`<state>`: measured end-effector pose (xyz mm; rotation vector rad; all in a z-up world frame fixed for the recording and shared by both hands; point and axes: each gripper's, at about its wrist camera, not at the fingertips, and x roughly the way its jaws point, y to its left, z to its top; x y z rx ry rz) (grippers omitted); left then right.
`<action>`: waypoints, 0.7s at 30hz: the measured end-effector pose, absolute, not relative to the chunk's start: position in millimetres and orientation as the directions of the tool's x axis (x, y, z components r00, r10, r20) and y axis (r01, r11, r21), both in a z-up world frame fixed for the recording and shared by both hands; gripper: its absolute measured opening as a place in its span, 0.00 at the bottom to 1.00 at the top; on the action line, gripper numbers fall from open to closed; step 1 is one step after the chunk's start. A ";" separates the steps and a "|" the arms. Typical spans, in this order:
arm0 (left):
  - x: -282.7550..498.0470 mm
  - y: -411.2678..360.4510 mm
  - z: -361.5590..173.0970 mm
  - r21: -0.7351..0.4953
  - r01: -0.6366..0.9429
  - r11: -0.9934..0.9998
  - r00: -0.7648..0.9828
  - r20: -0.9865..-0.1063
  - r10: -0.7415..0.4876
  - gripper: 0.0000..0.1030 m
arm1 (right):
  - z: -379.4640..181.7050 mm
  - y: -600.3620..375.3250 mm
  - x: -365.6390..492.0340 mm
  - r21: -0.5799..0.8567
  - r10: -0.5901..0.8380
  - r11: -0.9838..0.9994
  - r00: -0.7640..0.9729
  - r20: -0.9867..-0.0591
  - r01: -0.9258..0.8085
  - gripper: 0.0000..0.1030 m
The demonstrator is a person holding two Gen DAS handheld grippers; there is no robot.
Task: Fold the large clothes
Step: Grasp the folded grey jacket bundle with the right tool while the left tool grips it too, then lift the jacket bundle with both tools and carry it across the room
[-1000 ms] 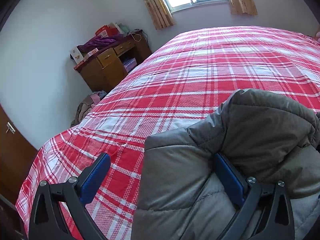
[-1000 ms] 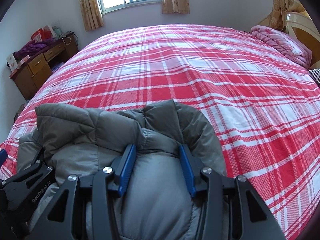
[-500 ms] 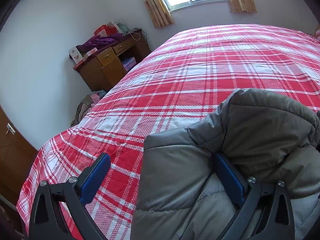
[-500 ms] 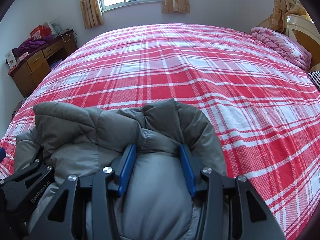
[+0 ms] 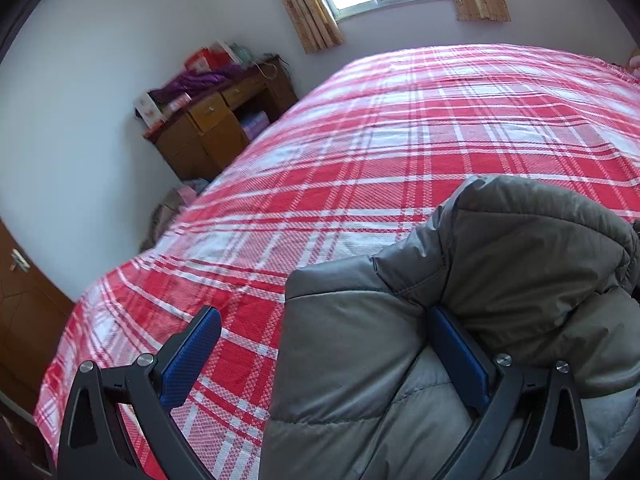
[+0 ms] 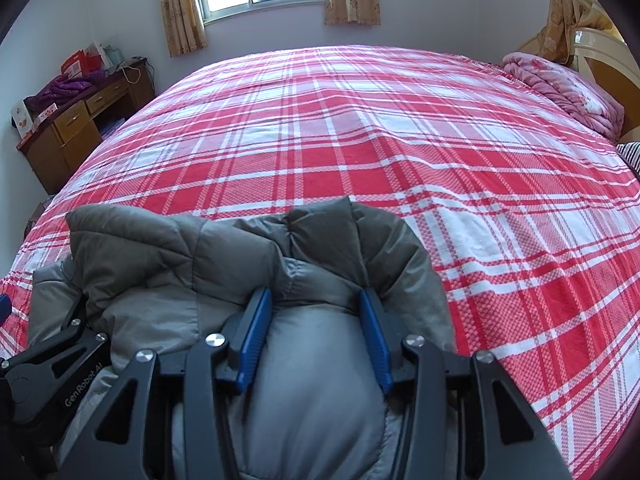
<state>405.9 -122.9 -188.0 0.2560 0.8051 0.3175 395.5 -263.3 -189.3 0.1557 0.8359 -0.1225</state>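
A grey padded jacket (image 5: 500,280) lies bunched at the near edge of the red plaid bed (image 5: 400,152). My left gripper (image 5: 320,344) is wide open. Its right finger is tucked under a fold of the jacket; its left finger hangs over the bedspread. In the right wrist view the jacket (image 6: 180,256) fills the near middle. My right gripper (image 6: 314,312) has its jaws part open, with a bulge of jacket padding between the blue pads. The left gripper's body (image 6: 52,364) shows at the lower left of that view.
A wooden desk (image 5: 216,128) with boxes and purple cloth stands by the far left wall; it also shows in the right wrist view (image 6: 76,120). A pink quilt (image 6: 560,88) lies at the bed's far right by the headboard. A window is behind the bed.
Both grippers and the jacket have shifted only slightly. The jaws have not visibly changed.
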 end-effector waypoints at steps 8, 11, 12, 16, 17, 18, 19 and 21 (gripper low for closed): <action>345.0 -46.7 -160.5 0.016 -0.001 1.000 0.656 -0.754 0.012 0.99 | -163.3 -320.6 334.2 0.338 0.142 0.935 0.767 -0.625 0.102 0.79; 333.7 -41.0 -176.5 0.003 0.023 1.000 0.629 -0.777 -0.012 0.99 | -174.8 -341.1 314.0 0.368 0.172 0.923 0.740 -0.651 0.110 0.79; 331.4 -43.5 -179.0 0.003 0.024 1.000 0.631 -0.776 -0.013 0.99 | -181.0 -345.3 308.2 0.374 0.180 0.921 0.731 -0.658 0.111 0.79; 326.2 -58.6 -182.0 0.041 0.033 0.999 0.647 -0.762 0.011 0.99 | -192.2 -344.5 299.1 0.428 0.271 0.902 0.701 -0.660 0.054 0.73; 324.9 -62.8 -183.6 0.055 0.037 0.998 0.652 -0.758 0.018 0.99 | -194.1 -341.8 298.4 0.433 0.291 0.901 0.688 -0.665 0.037 0.73; 323.5 -66.1 -185.0 0.058 0.039 0.998 0.657 -0.753 0.018 0.99 | -195.9 -339.1 298.0 0.434 0.305 0.901 0.678 -0.668 0.023 0.72; 322.4 -66.5 -185.9 0.053 0.039 0.998 0.659 -0.752 0.014 0.99 | -196.5 -336.5 296.3 0.433 0.312 0.901 0.682 -0.662 0.007 0.68; 321.5 -64.4 -187.6 0.027 0.039 0.999 0.654 -0.756 -0.005 0.99 | -198.3 -333.5 296.1 0.446 0.345 0.895 0.672 -0.655 -0.025 0.62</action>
